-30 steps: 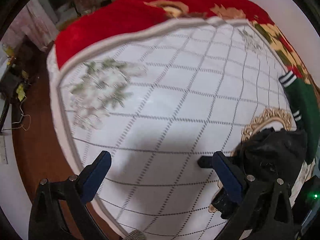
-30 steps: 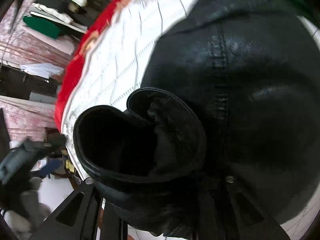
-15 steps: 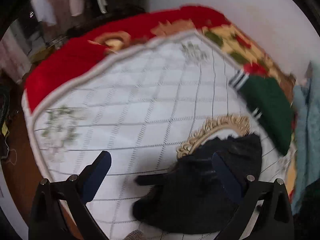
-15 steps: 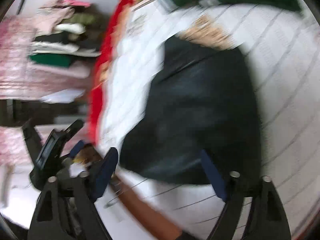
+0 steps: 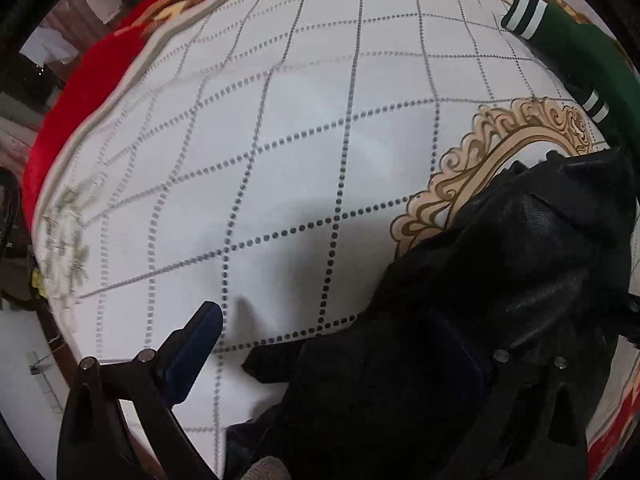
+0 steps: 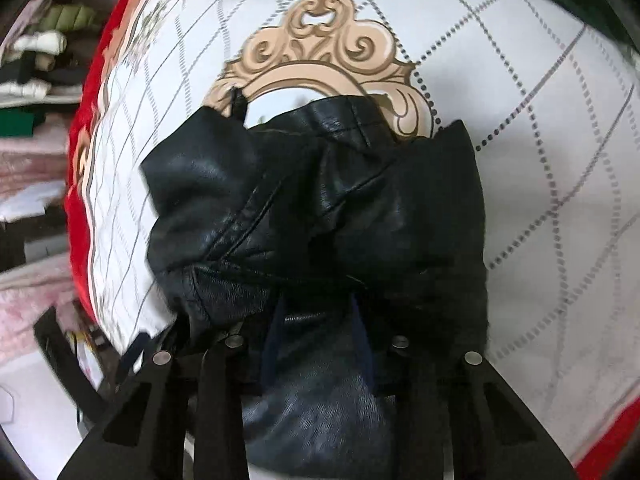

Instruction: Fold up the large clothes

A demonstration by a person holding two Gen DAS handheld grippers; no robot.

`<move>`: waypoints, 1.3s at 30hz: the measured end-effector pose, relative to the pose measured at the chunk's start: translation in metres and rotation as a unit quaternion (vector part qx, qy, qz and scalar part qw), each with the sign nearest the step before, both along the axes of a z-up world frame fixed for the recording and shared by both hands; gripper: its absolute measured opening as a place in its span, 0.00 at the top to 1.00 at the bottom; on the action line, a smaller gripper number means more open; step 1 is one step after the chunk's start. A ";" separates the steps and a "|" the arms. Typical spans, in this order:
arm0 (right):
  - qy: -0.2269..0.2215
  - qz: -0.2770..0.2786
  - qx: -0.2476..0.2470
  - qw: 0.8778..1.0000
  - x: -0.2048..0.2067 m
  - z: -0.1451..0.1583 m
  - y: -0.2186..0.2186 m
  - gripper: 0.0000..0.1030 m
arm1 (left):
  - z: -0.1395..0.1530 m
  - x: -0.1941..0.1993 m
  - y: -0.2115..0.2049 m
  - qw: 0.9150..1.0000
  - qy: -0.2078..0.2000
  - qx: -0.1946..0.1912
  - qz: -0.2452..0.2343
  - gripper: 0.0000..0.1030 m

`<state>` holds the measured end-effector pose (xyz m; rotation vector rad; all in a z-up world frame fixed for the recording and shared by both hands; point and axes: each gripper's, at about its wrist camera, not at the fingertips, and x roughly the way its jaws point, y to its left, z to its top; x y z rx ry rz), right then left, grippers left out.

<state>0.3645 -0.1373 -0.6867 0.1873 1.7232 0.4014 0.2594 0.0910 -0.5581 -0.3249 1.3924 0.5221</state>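
black jacket (image 6: 320,208) now in right gripper (image 6: 318,328)

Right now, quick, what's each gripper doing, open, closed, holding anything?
Left gripper: open, one side over the black jacket, nothing pinched.
Right gripper: jaws have just been closing, now shut on the black jacket.

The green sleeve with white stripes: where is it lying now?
In the left wrist view the green sleeve lies at the upper right on the white quilted bedspread, beyond the gold ornament print and the black leather jacket.
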 end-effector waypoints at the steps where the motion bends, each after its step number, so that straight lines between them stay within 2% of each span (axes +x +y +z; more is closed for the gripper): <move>1: 0.003 0.008 0.004 1.000 0.002 0.016 0.000 0.65 | 0.010 0.002 -0.002 1.000 -0.007 0.002 -0.004 0.00; 3: -0.015 -0.002 0.041 0.999 0.008 0.047 -0.011 0.65 | 0.033 0.011 -0.008 0.999 -0.037 -0.004 -0.011 0.00; 5: -0.033 0.005 0.045 0.998 0.017 0.059 -0.010 0.65 | 0.041 0.025 -0.013 0.998 -0.054 -0.018 -0.017 0.00; 7: -0.038 0.006 0.030 0.999 0.032 0.047 0.000 0.65 | 0.028 0.051 -0.019 0.998 -0.051 -0.026 -0.026 0.00; 9: -0.010 0.009 0.003 1.000 0.045 0.005 0.012 0.66 | -0.009 0.074 -0.017 0.998 -0.020 -0.059 -0.024 0.00; 10: -0.007 0.003 0.003 1.000 0.049 -0.007 0.012 0.66 | -0.026 0.080 -0.014 0.997 -0.009 -0.073 -0.015 0.00; 11: -0.004 -0.019 0.018 1.000 0.053 -0.018 0.009 0.66 | -0.033 0.082 -0.007 0.996 -0.016 -0.088 -0.003 0.00; 13: 0.014 -0.029 0.025 0.999 0.060 -0.013 0.007 0.66 | -0.027 0.082 0.002 0.994 -0.025 -0.107 0.006 0.00; 15: 0.018 -0.032 0.039 0.999 0.062 0.003 0.001 0.66 | -0.009 0.073 0.003 0.994 -0.037 -0.104 0.003 0.00; 17: 0.001 -0.046 0.072 0.996 0.052 0.031 -0.018 0.65 | 0.018 0.054 -0.002 0.995 -0.053 -0.080 -0.009 0.00; 19: -0.027 -0.035 0.064 0.997 0.029 0.057 -0.036 0.64 | 0.040 0.026 -0.013 0.997 -0.064 -0.047 -0.026 0.00; 21: -0.029 -0.024 0.048 0.998 0.002 0.064 -0.051 0.64 | 0.047 0.000 -0.029 0.997 -0.056 -0.025 -0.038 0.00; 24: 0.000 0.008 0.004 1.000 -0.033 0.050 -0.052 0.64 | 0.024 -0.022 -0.048 0.998 -0.015 0.019 -0.058 0.00; 26: 0.018 0.031 -0.035 0.999 -0.050 0.028 -0.052 0.64 | -0.001 -0.023 -0.053 0.998 -0.003 0.025 -0.060 0.00; 29: 0.005 0.033 -0.059 0.998 -0.054 -0.003 -0.042 0.64 | -0.017 -0.023 -0.047 0.998 -0.021 0.017 -0.048 0.00; 31: 0.005 0.034 -0.074 0.997 -0.049 -0.007 -0.033 0.63 | -0.019 -0.018 -0.039 0.999 -0.025 -0.002 -0.044 0.00; 32: 0.015 0.037 -0.078 0.996 -0.046 -0.005 -0.032 0.63 | -0.018 -0.018 -0.032 0.999 -0.024 -0.024 -0.033 0.00; 34: 0.028 0.026 -0.046 0.998 -0.043 0.007 -0.041 0.60 | -0.007 -0.024 -0.018 0.998 -0.032 -0.059 -0.008 0.00; 36: 0.012 -0.007 0.030 0.999 -0.042 0.025 -0.063 0.55 | 0.013 -0.040 -0.004 0.995 -0.056 -0.075 0.025 0.00; 38: -0.018 -0.057 0.085 0.995 -0.046 0.039 -0.098 0.29 | 0.029 -0.064 0.008 0.991 -0.078 -0.091 0.065 0.00; 39: -0.030 -0.072 0.100 0.992 -0.047 0.039 -0.110 0.25 | 0.032 -0.077 0.013 0.987 -0.087 -0.099 0.088 0.00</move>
